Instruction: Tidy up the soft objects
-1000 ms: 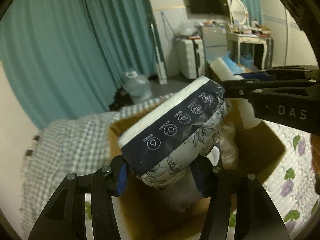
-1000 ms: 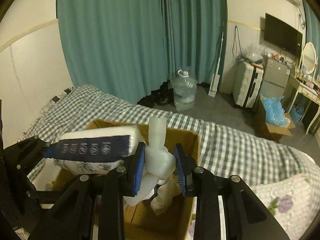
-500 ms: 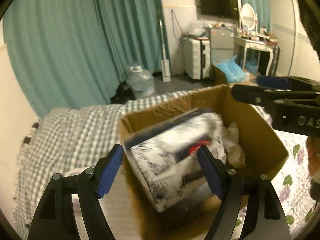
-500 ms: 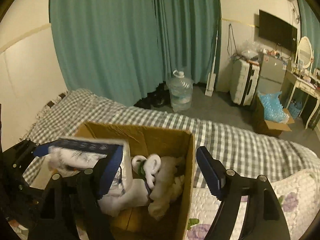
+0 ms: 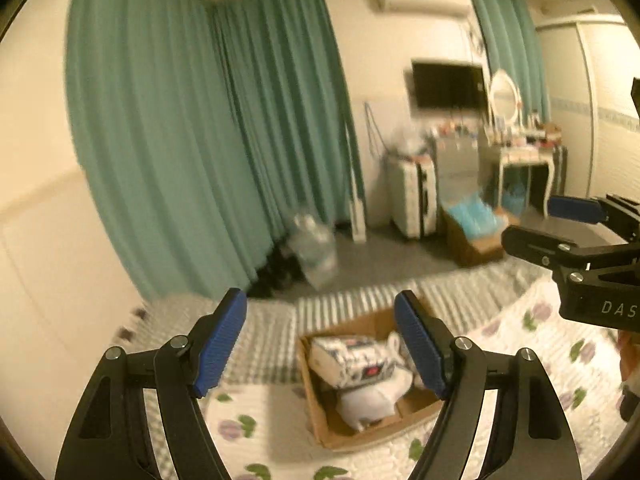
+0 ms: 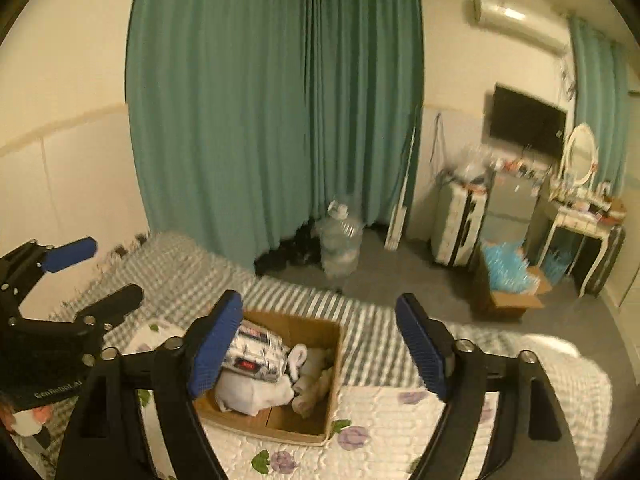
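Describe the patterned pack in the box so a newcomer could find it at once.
Start at the bed, then the open cardboard box on it. The wrapped pack lies at the box's left, over white soft things. It alone has a dark floral print and a small red label.

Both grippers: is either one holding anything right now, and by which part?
Nothing is held. The left gripper and right gripper are opening, empty; the tissue pack lies in the cardboard box.
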Action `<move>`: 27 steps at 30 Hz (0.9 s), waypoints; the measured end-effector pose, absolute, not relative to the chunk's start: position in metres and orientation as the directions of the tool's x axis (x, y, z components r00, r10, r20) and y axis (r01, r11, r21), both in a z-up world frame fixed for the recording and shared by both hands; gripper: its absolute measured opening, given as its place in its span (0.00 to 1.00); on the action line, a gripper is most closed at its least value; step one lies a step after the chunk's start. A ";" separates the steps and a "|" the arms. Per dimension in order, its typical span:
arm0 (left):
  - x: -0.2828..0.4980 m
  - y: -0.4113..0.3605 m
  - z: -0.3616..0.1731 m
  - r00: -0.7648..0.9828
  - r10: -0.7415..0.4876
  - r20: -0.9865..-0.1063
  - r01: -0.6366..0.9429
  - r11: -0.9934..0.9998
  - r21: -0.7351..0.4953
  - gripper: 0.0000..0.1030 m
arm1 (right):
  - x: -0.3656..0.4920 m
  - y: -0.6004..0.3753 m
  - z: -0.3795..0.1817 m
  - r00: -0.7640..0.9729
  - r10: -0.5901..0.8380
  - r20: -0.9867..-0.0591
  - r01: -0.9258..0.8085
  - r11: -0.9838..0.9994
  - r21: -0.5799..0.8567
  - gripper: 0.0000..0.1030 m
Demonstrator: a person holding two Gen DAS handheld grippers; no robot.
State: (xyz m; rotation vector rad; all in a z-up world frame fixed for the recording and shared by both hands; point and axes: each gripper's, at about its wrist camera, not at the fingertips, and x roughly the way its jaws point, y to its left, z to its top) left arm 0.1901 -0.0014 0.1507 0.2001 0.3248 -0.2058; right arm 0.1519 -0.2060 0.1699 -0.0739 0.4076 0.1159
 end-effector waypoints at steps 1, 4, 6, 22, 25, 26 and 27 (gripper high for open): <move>0.178 0.001 0.162 0.937 -0.166 -0.307 0.222 0.962 0.159 0.87 | 0.132 -0.208 0.189 0.928 0.093 -0.362 -0.120 0.991 -0.052 0.81; 0.132 0.013 0.197 0.971 -0.149 -0.185 0.175 0.975 0.137 0.90 | 0.092 -0.209 0.225 0.951 0.092 -0.296 -0.114 0.992 -0.057 0.89; 0.105 0.023 0.212 0.982 -0.141 -0.124 0.155 0.981 0.113 0.90 | 0.065 -0.209 0.244 0.959 0.104 -0.265 -0.122 0.991 -0.055 0.94; 0.046 0.036 0.131 1.000 0.014 0.001 -0.014 0.998 0.054 0.90 | -0.034 -0.224 0.192 0.969 0.205 -0.138 -0.211 0.977 -0.030 1.00; 0.063 0.028 0.092 0.998 0.017 -0.057 -0.016 0.999 0.030 0.90 | -0.015 -0.222 0.143 0.968 0.198 -0.157 -0.206 0.978 -0.039 1.00; 0.074 0.026 0.077 0.995 0.009 -0.095 -0.007 1.000 0.019 0.90 | -0.007 -0.222 0.126 0.963 0.207 -0.173 -0.216 0.976 -0.035 1.00; 0.083 0.023 0.064 0.992 0.004 -0.129 -0.002 1.000 0.014 0.90 | 0.000 -0.222 0.110 0.960 0.208 -0.188 -0.218 0.975 -0.034 1.00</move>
